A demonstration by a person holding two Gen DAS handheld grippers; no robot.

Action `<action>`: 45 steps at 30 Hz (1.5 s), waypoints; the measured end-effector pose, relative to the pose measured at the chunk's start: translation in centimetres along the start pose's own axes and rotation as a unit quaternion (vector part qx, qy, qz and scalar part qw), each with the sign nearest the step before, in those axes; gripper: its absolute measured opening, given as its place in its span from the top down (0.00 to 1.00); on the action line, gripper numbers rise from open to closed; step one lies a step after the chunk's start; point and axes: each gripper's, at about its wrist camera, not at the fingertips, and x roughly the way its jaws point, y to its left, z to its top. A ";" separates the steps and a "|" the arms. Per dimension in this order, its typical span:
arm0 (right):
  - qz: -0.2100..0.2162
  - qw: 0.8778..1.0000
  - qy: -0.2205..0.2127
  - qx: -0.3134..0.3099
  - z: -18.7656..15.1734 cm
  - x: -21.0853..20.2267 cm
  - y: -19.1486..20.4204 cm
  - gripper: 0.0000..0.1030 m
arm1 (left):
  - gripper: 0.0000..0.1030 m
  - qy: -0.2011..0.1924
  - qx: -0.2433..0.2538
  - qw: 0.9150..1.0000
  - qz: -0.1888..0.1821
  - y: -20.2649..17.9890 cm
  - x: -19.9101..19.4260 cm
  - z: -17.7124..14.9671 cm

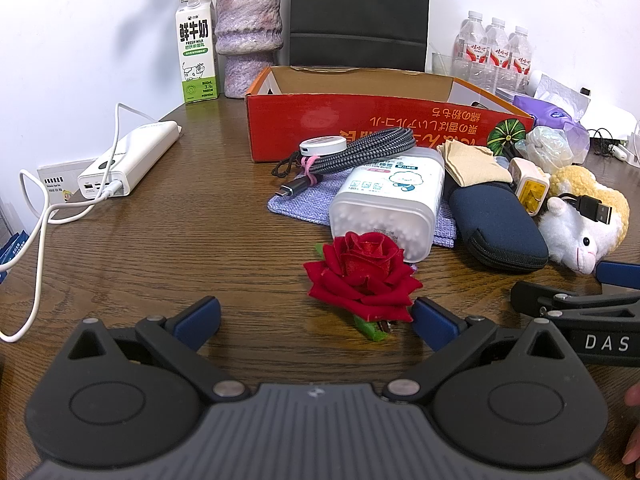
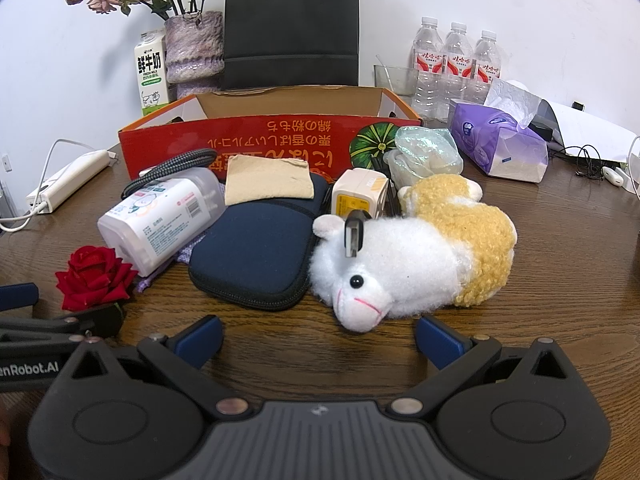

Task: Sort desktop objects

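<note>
A pile of desk items lies in front of an open red cardboard box. A red fabric rose lies just ahead of my left gripper, which is open, with the flower near its right finger. Behind the rose are a cotton bud tub, a braided cable and a navy zip pouch. My right gripper is open, just short of a white and yellow plush sheep. A black USB plug rests on the sheep, and a white charger sits behind it.
A white power bank with its cable lies at the left. A milk carton, vase and black bag stand at the back. Water bottles and a purple tissue box are at the back right.
</note>
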 end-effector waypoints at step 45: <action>0.063 0.991 -0.100 -0.064 1.7 -3.8 -2.5 0.92 | 0.62 -0.017 0.002 0.994 -0.112 1.9 -2.9 0.4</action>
